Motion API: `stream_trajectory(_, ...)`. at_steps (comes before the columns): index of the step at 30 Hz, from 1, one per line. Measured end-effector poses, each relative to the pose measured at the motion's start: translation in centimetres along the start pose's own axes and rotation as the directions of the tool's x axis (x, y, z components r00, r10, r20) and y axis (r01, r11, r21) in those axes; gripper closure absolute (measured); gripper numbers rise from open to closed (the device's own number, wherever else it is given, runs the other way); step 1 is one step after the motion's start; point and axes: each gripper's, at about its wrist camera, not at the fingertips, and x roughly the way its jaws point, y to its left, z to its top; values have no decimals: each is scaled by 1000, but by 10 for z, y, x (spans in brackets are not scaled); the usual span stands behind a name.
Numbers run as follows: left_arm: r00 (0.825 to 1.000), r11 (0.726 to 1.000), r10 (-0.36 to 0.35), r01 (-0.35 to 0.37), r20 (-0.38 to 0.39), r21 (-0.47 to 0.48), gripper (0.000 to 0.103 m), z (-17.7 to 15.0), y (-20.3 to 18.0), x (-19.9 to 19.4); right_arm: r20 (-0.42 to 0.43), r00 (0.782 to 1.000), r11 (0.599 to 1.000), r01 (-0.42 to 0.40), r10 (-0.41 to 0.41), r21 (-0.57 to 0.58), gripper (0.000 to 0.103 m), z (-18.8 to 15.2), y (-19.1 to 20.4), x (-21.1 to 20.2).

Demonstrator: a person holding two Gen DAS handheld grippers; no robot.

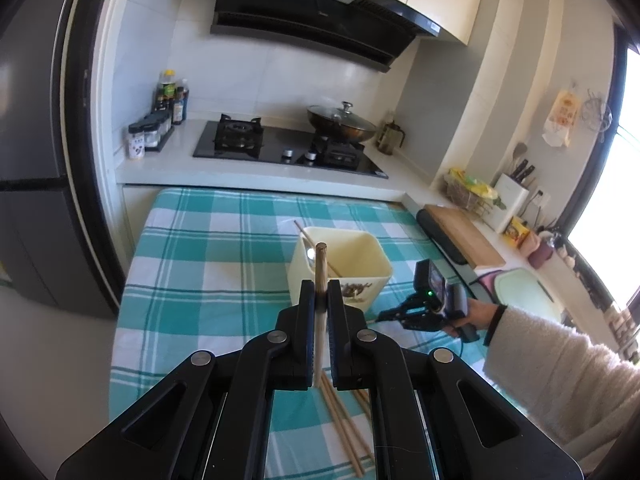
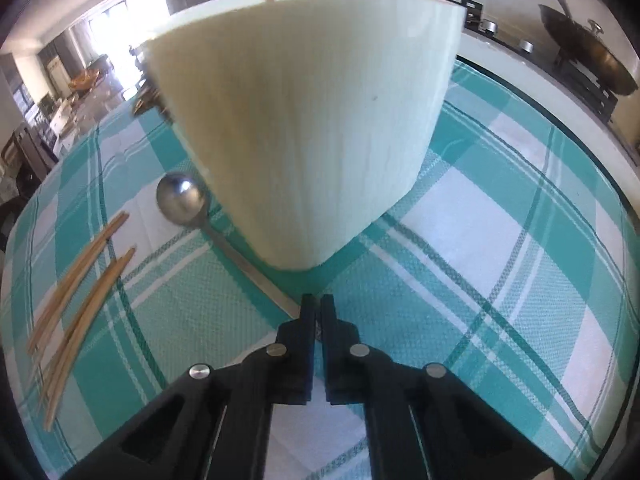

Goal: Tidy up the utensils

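A cream holder [image 1: 340, 268] mid-tablecloth [image 1: 200, 260] contains one chopstick [image 1: 316, 252]. The left gripper [image 1: 320, 292] grasps another chopstick [image 1: 320, 280]; the right gripper [image 2: 318, 308] clenches the spoon [image 2: 182, 200] handle beside loose chopsticks [image 2: 76, 276].

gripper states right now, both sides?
left gripper: shut on a wooden chopstick, held over the checked cloth.
right gripper: shut on the handle end of the metal spoon lying beside the cream container.
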Motion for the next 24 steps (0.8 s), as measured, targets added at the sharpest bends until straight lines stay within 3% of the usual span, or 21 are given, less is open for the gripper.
stream_trajectory(3,1000,1000,-17,17,-5,-8,99,-4,0,2,-78,996,999,-31,29,-22,103,-18,17,-7)
stream_trajectory(8,999,999,-47,47,-6,1,99,-8,-6,1,-87,996,999,-28,25,-35,103,-65,53,-30)
stream_trajectory(10,999,999,-52,52,-7,9,98,-9,-10,3,-59,997,999,37,-39,-33,102,-70,60,-38)
stream_trajectory(12,998,998,-57,57,-10,7,98,-9,-12,5,17,994,994,107,-108,28,90,-63,48,-46)
stream_trajectory(13,998,998,-58,58,-11,1,98,-10,-12,6,53,990,989,127,-131,80,82,-56,37,-48)
stream_trajectory(14,998,998,-58,58,-13,-5,98,-10,-13,7,81,988,984,118,-130,135,80,-49,25,-47)
stream_trajectory(19,1000,1000,-18,18,-12,-14,98,-13,-12,2,102,994,948,-4,-30,318,79,-23,-34,-1)
stream_trajectory(20,1000,1000,-10,10,-12,-18,98,-15,-10,0,142,990,945,-31,-17,325,79,-20,-37,0)
stream_trajectory(21,1000,1000,-4,4,-12,-21,98,-16,-7,-2,137,990,933,-79,32,350,79,-17,-38,2)
stream_trajectory(23,1000,1000,5,-5,-10,-27,98,-18,-2,-6,100,972,901,-237,215,363,79,-16,-38,5)
stream_trajectory(24,1000,999,7,-8,-9,-31,98,-19,0,-7,57,963,907,-268,264,325,79,-17,-27,5)
